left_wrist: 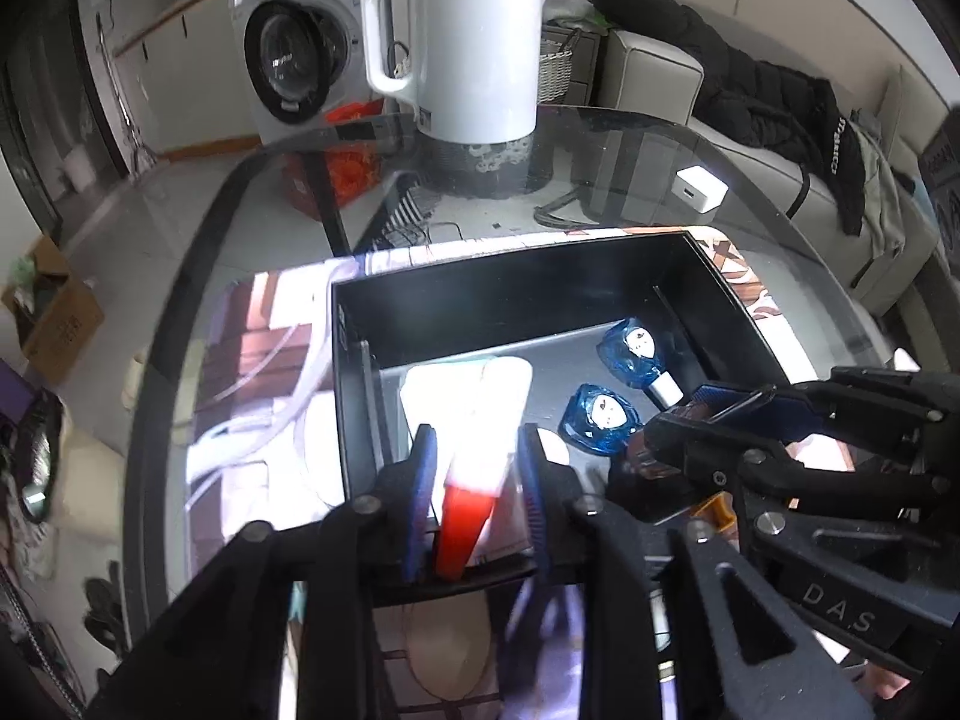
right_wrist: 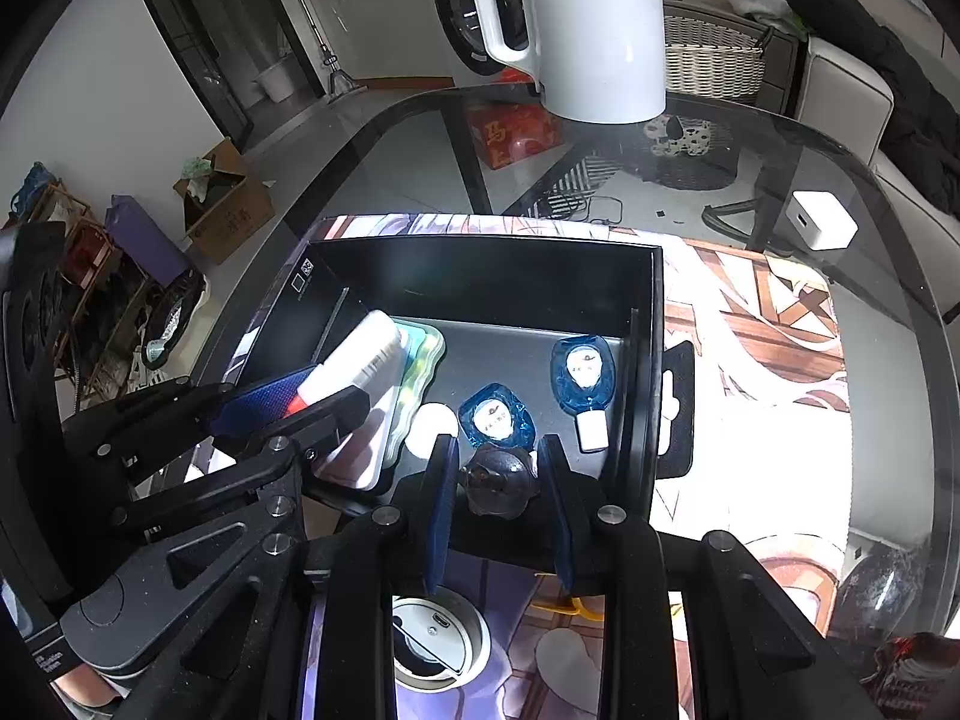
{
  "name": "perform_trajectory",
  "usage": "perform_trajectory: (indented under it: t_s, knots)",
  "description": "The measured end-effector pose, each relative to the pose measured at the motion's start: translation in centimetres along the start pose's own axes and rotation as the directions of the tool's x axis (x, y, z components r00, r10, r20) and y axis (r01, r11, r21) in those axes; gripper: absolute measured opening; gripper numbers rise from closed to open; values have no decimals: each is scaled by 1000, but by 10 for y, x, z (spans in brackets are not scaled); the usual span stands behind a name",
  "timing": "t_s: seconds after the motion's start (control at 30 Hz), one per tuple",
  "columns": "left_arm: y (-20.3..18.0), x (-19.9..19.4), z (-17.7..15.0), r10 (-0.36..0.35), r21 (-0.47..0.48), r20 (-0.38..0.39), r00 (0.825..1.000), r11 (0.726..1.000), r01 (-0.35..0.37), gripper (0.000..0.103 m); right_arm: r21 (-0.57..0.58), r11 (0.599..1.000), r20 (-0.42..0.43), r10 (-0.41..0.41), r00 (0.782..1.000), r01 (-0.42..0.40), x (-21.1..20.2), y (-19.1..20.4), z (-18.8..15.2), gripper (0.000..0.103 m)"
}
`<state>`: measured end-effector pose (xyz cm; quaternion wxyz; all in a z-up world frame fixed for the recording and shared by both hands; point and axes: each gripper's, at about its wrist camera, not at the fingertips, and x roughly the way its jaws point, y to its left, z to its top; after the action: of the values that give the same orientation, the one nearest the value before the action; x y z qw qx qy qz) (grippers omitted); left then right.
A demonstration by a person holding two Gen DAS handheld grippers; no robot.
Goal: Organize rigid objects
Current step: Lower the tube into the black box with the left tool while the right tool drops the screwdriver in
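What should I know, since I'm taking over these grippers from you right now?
Left gripper: shut on the white tube, tilted over the left side of the black box.
Right gripper: straddles the dark cap of the nearer blue bottle; grip unclear.
Done: that bottle and the second blue bottle lie in the box.
Left: probably lay the tube down.

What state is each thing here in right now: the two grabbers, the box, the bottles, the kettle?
left gripper: shut on white tube.
white tube: held, tilted over the box.
right gripper: jaws around a dark round cap, grip unclear.
black box: open, no lid.
blue bottles: lying flat inside.
kettle: upright, lid closed.
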<state>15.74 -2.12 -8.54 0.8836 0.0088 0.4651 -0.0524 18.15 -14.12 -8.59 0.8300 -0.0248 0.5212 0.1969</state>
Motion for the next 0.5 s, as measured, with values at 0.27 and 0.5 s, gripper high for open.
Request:
perform_trajectory:
  t_s: [0.27, 0.5]
  knots:
    - [7, -4, 0, -28, -24, 9, 1000, 999, 28, 36, -19, 1000, 38, 1, 999, 0, -7, 0, -2, 33]
    - [6, -17, 2, -49, -41, 34, 998, 998, 50, 40, -29, 1000, 86, -4, 996, 6, -22, 1, -5, 33]
